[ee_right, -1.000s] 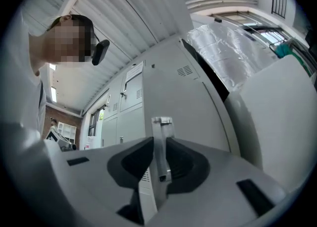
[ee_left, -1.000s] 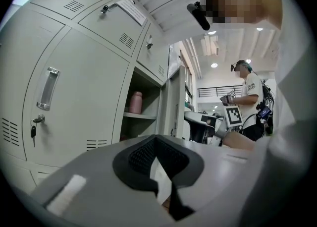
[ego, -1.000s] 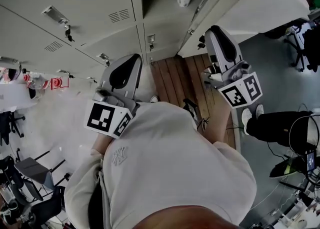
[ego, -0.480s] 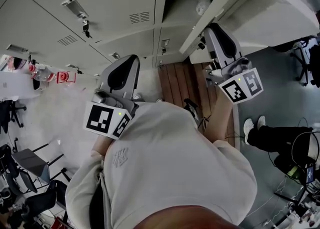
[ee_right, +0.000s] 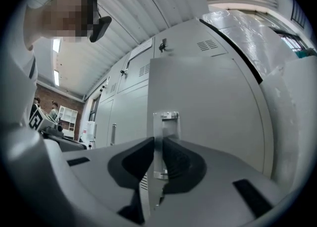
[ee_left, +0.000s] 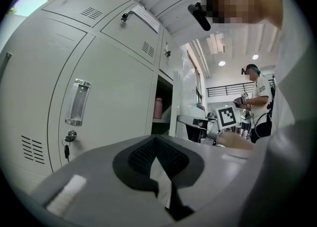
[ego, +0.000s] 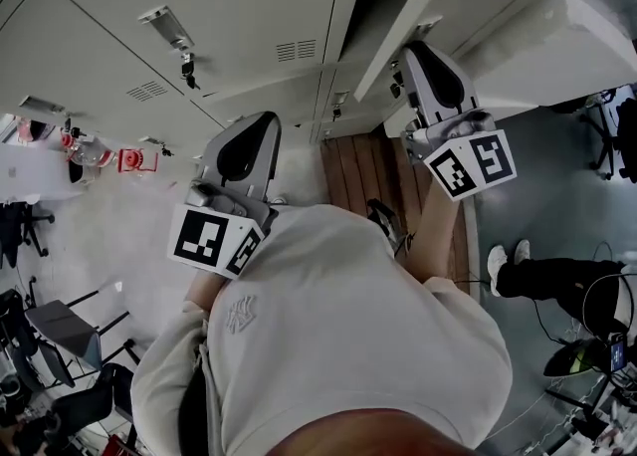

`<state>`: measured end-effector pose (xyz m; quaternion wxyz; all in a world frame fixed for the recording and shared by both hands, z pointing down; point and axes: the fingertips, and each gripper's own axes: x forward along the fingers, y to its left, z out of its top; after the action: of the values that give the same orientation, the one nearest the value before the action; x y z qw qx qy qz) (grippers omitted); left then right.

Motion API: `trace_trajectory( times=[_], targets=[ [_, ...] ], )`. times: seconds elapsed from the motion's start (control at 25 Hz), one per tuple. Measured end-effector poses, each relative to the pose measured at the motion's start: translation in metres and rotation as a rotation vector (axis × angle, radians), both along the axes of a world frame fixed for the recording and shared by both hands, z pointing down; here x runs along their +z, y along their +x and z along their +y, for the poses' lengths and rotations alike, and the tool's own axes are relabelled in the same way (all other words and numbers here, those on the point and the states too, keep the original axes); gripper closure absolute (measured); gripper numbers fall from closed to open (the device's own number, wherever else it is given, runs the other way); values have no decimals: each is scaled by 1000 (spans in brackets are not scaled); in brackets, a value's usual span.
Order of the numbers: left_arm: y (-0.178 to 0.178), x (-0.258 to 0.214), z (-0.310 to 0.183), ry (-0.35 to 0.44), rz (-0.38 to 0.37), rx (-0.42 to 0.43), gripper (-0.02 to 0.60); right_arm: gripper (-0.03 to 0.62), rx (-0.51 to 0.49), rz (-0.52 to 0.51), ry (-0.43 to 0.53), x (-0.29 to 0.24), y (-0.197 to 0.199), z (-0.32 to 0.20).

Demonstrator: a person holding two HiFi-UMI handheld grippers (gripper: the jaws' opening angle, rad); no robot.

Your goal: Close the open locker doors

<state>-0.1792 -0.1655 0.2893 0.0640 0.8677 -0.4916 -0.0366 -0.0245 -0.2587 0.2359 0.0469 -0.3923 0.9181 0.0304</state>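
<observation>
right gripper point(ee_right: 157, 144) pinches the open locker door point(ee_right: 208, 112) by its edge to swing it shut; left gripper point(ee_left: 156, 144), closed and empty, hangs clear.

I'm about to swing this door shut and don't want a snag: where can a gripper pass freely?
Free: the wedge between the open door and the locker front, above the wooden floor strip. Crowded: the open compartment, holding a pink container, and the door's edge, where the right gripper sits.
</observation>
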Motion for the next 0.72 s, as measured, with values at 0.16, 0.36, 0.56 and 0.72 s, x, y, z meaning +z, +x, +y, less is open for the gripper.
trace_trajectory(
  times=[0.16, 0.36, 0.56, 0.72],
  targets=[
    [-12, -2, -8, 5, 1, -12, 583, 549, 13, 12, -2, 1, -10, -15],
    [-29, -3, -20, 6, -1, -28, 584, 549, 22, 9, -6, 3, -22, -34],
    [-43, -2, -29, 1, -2, -42, 583, 549, 35, 2, -8, 4, -30, -52],
    [-53, -3, -35, 1, 0, -56, 583, 549, 44, 2, -10, 4, -34, -63]
  ],
)
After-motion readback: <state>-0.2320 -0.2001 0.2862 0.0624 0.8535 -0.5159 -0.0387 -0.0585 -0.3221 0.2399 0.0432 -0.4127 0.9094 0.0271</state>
